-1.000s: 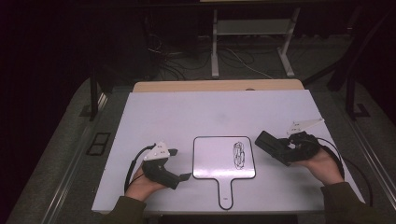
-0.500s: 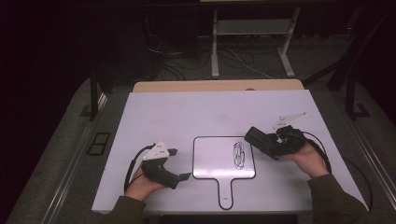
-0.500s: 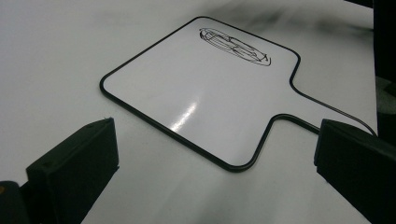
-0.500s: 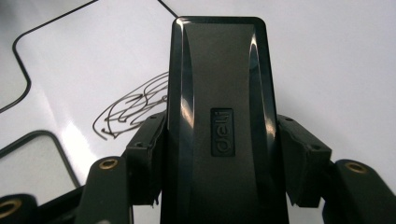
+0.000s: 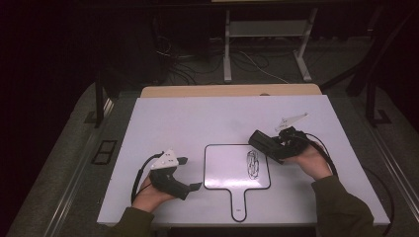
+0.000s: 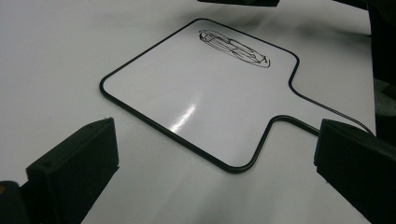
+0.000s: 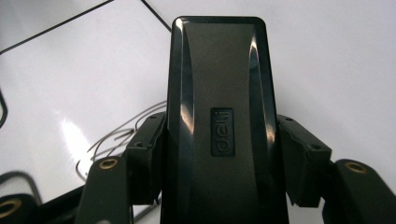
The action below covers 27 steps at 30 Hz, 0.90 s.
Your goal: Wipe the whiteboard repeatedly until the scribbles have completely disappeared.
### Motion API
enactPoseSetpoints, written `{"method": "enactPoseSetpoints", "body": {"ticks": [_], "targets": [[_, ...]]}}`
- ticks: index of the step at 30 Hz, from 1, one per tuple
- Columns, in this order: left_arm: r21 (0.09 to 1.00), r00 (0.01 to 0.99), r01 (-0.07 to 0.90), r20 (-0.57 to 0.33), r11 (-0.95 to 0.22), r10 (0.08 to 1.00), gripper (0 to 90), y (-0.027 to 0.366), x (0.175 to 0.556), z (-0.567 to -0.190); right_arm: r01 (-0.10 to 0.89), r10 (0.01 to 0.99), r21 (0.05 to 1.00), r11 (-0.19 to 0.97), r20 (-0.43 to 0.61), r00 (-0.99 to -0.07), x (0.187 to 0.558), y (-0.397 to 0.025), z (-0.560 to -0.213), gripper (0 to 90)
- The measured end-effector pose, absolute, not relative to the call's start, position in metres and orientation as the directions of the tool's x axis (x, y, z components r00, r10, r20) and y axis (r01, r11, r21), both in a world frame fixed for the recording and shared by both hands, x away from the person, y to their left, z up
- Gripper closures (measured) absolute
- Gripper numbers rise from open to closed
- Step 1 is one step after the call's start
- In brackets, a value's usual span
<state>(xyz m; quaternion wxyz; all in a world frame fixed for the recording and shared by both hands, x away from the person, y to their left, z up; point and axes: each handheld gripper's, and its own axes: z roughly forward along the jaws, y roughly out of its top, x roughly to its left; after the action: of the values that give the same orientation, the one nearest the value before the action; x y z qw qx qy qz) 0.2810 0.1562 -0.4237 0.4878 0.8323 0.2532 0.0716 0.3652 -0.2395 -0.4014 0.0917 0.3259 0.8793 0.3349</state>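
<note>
Whiteboard (image 5: 232, 168): lying flat at lower centre of the white table (image 5: 197, 118), scribble (image 5: 253, 163) at its right.
Right gripper (image 5: 260, 142): clamping a black eraser (image 7: 219, 116) beside the scribble.
Left gripper (image 5: 190, 174): resting lower left, jaws spread wide.

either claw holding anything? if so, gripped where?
Right claw is shut on a black eraser, jaws clamping its two long sides near the near end. Left claw is open and empty, beside the whiteboard.
</note>
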Motion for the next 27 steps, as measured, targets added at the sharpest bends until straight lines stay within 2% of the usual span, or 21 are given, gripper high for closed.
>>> {"method": "enactPoseSetpoints", "body": {"ticks": [12,27], "targets": [[0.849,0.86,0.354,-0.131,-0.392,0.492,0.0,0.157,0.281,-0.424,0.505,0.618,0.626,0.594,0.047,-0.785,0.379,-0.215,-0.416,38.8],[0.845,0.863,0.352,-0.126,-0.403,0.489,0.0,0.157,0.28,-0.424,0.507,0.618,0.588,0.631,0.013,-0.786,0.381,-0.209,-0.432,38.8]]}}
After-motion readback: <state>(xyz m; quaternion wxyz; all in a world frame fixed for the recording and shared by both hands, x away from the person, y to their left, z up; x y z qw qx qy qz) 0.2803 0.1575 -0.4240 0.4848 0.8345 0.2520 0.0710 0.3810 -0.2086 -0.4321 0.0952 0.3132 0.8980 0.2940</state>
